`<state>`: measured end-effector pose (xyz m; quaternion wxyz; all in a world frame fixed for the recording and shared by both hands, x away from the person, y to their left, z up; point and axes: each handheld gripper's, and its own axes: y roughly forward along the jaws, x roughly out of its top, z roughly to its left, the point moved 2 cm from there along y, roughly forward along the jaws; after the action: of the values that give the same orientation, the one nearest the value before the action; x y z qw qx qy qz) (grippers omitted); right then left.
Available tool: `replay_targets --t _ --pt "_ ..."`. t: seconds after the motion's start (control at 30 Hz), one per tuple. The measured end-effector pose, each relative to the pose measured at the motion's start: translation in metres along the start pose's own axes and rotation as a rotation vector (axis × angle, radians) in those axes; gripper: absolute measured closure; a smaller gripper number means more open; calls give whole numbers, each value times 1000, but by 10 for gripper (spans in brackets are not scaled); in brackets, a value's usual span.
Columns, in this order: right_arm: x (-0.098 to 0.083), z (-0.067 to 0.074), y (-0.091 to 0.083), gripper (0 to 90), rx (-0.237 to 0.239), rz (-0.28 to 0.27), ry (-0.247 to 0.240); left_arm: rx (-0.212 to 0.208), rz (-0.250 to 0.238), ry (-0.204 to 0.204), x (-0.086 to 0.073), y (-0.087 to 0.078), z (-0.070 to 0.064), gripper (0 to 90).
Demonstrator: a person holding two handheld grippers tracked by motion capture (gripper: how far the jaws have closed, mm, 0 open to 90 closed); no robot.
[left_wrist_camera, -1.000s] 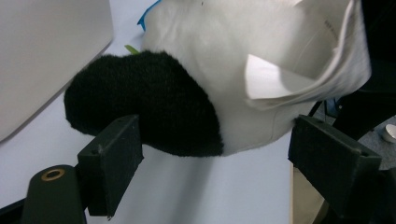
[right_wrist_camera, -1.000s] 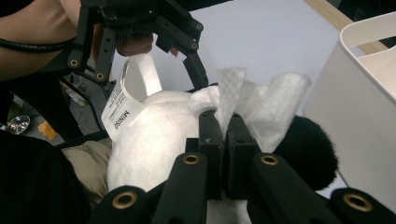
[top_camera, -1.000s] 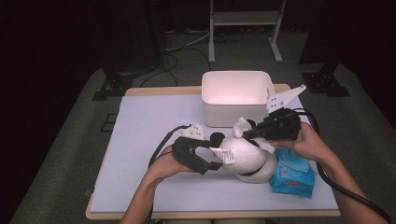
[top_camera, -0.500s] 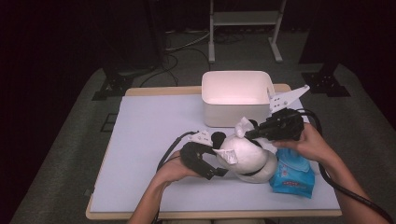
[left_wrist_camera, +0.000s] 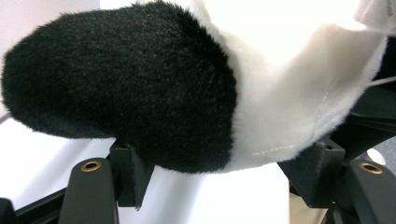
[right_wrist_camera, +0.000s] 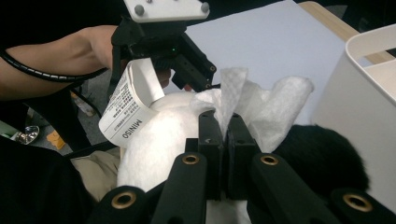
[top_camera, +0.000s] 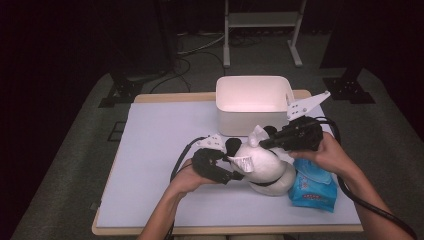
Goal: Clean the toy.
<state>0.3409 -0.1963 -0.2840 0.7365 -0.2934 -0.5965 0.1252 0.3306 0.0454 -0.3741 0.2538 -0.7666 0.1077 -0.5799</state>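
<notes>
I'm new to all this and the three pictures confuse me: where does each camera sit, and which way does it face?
High view: above the table's near side, looking forward and down; forearms, both hands, left gripper, right gripper.
Left gripper view: rides that gripper, facing the plush toy between its jaws.
Right gripper view: rides that gripper, which pinches a wipe; beyond, the left gripper and the white bin.
All three share the toy.

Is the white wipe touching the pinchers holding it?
Touching. The right gripper view shows the right gripper with its jaws shut tight on the white wipe.
</notes>
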Motion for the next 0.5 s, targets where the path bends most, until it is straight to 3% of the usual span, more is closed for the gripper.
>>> replay_targets --t 0.5 --pt "14 7 11 868 2 -5 -40 76 11 46 9 -40 -4 345"
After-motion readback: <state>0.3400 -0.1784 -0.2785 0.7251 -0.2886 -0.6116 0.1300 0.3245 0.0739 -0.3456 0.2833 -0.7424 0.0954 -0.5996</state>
